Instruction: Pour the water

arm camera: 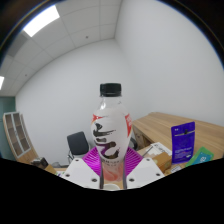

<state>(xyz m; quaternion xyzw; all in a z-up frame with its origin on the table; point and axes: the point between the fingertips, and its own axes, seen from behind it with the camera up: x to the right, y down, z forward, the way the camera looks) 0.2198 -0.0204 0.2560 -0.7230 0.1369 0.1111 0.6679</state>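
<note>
A clear plastic bottle (111, 125) with a black cap and a white label with dark red and black marks stands upright between my fingers, lifted well above the tables. My gripper (111, 163) is shut on the bottle's lower part, with the purple pads (93, 160) pressing on both of its sides. A little reddish liquid shows at the bottle's bottom. No cup or other vessel is in view.
A wooden table (165, 128) lies beyond on the right, with a dark blue box (182, 141) standing on it. An office chair (76, 145) is behind the bottle on the left, and a shelf unit (14, 135) stands by the far left wall.
</note>
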